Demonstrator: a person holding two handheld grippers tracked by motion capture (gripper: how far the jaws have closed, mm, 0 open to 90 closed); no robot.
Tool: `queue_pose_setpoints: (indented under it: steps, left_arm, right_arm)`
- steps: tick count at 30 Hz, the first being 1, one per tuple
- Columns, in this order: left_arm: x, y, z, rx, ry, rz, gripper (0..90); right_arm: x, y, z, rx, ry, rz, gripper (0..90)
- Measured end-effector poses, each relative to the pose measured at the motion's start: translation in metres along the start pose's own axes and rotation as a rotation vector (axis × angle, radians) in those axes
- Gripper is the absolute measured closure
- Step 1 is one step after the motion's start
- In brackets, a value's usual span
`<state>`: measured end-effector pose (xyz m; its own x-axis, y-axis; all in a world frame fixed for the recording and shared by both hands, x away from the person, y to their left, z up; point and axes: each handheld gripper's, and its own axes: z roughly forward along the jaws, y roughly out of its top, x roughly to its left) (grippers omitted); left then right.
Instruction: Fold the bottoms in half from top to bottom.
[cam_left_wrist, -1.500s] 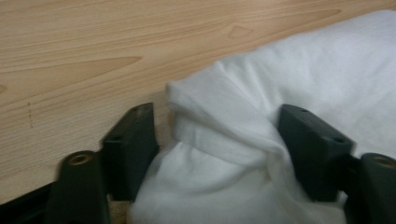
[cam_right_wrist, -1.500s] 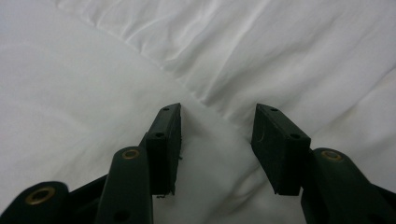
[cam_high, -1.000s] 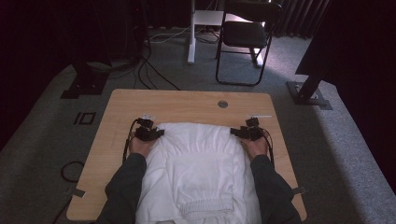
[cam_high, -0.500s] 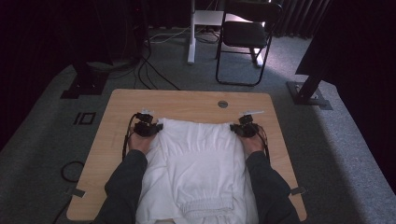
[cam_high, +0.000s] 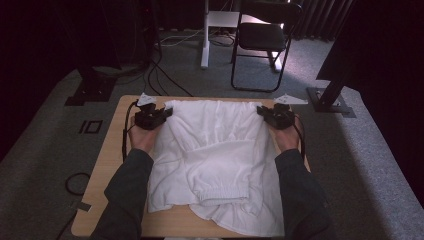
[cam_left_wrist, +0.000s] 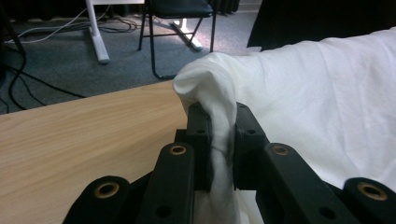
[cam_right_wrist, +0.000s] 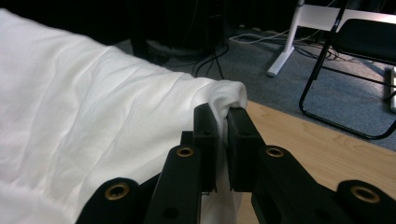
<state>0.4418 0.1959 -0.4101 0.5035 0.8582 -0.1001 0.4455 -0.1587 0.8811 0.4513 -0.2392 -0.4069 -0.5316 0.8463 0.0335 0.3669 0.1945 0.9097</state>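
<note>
A white garment (cam_high: 215, 145) with an elastic band at its near end lies on the wooden table (cam_high: 112, 165). Its far edge is raised off the wood. My left gripper (cam_high: 167, 111) is shut on the far left corner, and its jaws have just been closing with the cloth between them. In the left gripper view the fabric (cam_left_wrist: 327, 93) bunches between the pads of the left gripper (cam_left_wrist: 219, 112). My right gripper (cam_high: 261, 111) is shut on the far right corner, its jaws also just closed on cloth. The right gripper (cam_right_wrist: 223, 114) pinches a fold of the fabric (cam_right_wrist: 70, 93).
Beyond the table stand a black folding chair (cam_high: 262, 40) and a white desk leg (cam_high: 205, 35), with cables (cam_high: 165, 75) on the grey carpet. Black stand bases sit at the table's far left (cam_high: 95, 87) and far right (cam_high: 330, 100). Bare wood (cam_left_wrist: 93, 130) shows beside the garment.
Both hands have risen from the table, and the garment's far corners have come up with them. The far edge now hangs stretched between the two grippers.
</note>
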Motion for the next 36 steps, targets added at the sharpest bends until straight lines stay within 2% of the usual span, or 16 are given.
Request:
queue_pose_setpoints:
  steps: [1, 4, 7, 8, 9, 12, 15, 17, 18, 20, 21, 22, 23, 27, 31, 36]
  left_arm:
    - [-0.004, -0.005, -0.004, -0.003, -0.009, 0.011, 81.1]
    - [-0.009, -0.01, -0.011, -0.008, -0.025, 0.017, 81.0]
    - [-0.02, -0.022, -0.035, -0.03, -0.058, 0.045, 80.9]
    - [-0.02, -0.022, -0.035, -0.03, -0.058, 0.045, 80.9]
    - [-0.027, -0.028, -0.049, -0.04, -0.071, 0.066, 80.8]
    - [-0.039, -0.04, -0.068, -0.047, -0.094, 0.091, 80.6]
    - [-0.053, -0.059, -0.084, -0.039, -0.114, 0.121, 80.2]
    - [-0.059, -0.075, -0.093, -0.031, -0.137, 0.117, 80.1]
    - [-0.059, -0.075, -0.093, -0.031, -0.137, 0.117, 80.0]
    - [-0.066, -0.105, -0.102, 0.003, -0.164, 0.088, 79.9]
    - [-0.066, -0.105, -0.102, 0.003, -0.164, 0.088, 79.8]
    - [-0.066, -0.116, -0.103, 0.019, -0.178, 0.07, 79.8]
    - [-0.067, -0.132, -0.104, 0.049, -0.198, 0.042, 79.7]
    - [-0.069, -0.169, -0.098, 0.148, -0.22, -0.006, 79.6]
    - [-0.077, -0.197, -0.081, 0.261, -0.182, 0.027, 79.3]
    - [-0.083, -0.2, -0.067, 0.286, -0.136, 0.073, 79.1]
  right_arm:
    - [0.004, -0.005, -0.003, 0.005, 0.007, -0.019, 83.7]
    - [0.009, -0.016, -0.014, 0.001, 0.02, -0.019, 83.7]
    - [0.016, -0.027, -0.032, -0.013, 0.035, -0.025, 83.7]
    - [0.016, -0.027, -0.032, -0.013, 0.035, -0.025, 83.7]
    - [0.02, -0.036, -0.046, -0.029, 0.051, -0.021, 83.6]
    - [0.028, -0.051, -0.068, -0.041, 0.068, -0.032, 83.5]
    - [0.035, -0.072, -0.09, -0.048, 0.093, -0.018, 83.4]
    - [0.04, -0.088, -0.103, -0.046, 0.112, -0.014, 83.3]
    - [0.04, -0.088, -0.103, -0.046, 0.112, -0.014, 83.3]
    - [0.049, -0.114, -0.117, -0.025, 0.139, -0.011, 83.1]
    - [0.052, -0.122, -0.12, -0.013, 0.148, -0.009, 83.1]
    - [0.052, -0.122, -0.12, -0.013, 0.148, -0.009, 83.1]
    - [0.056, -0.131, -0.123, 0.002, 0.15, -0.006, 83.0]
    - [0.069, -0.165, -0.128, 0.085, 0.167, 0.004, 82.7]
    - [0.079, -0.192, -0.121, 0.191, 0.155, -0.014, 82.5]
    - [0.087, -0.21, -0.101, 0.311, 0.13, -0.045, 82.3]
